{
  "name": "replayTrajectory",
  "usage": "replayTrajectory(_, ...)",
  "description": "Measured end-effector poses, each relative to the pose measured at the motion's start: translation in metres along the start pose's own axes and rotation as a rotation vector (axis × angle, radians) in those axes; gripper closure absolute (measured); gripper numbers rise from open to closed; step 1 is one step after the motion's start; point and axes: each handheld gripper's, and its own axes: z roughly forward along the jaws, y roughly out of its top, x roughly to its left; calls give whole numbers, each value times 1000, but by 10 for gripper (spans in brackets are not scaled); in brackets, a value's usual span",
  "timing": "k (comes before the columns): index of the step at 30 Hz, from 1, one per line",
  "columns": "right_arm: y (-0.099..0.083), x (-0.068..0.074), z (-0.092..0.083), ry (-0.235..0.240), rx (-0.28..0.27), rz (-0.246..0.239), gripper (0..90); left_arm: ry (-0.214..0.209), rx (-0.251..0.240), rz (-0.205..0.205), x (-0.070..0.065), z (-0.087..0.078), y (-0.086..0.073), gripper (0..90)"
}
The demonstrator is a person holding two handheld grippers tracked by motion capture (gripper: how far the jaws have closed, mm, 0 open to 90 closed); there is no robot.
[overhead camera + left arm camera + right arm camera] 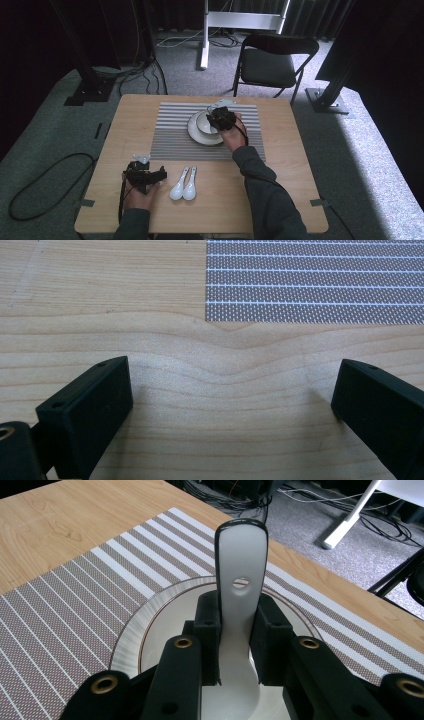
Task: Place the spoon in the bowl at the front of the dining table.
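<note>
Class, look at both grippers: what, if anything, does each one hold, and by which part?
The right gripper grips a white spoon by its handle, above the plate. The left gripper is open over the table, holding nothing.

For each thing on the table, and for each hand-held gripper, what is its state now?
Right hand-held gripper: shut on a white spoon, over the bowl.
White spoon: held by its handle, lifted.
Bowl: upright on the plate.
Plate: flat on the striped mat.
Striped mat: lying flat.
Two spoons: lying side by side on the table, untouched.
Left hand-held gripper: open, holding nothing.
</note>
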Motion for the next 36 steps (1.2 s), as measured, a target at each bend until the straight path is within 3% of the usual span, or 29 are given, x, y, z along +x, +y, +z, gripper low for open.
replayTrajectory(16, -5, -1, 6, 11, 14, 23, 756, 0, 0, 0, 0, 0, 0, 34)
replayTrajectory(36, 0, 7, 13, 16, 28, -6, 756, 0, -2, -2, 0, 0, 0, 34)
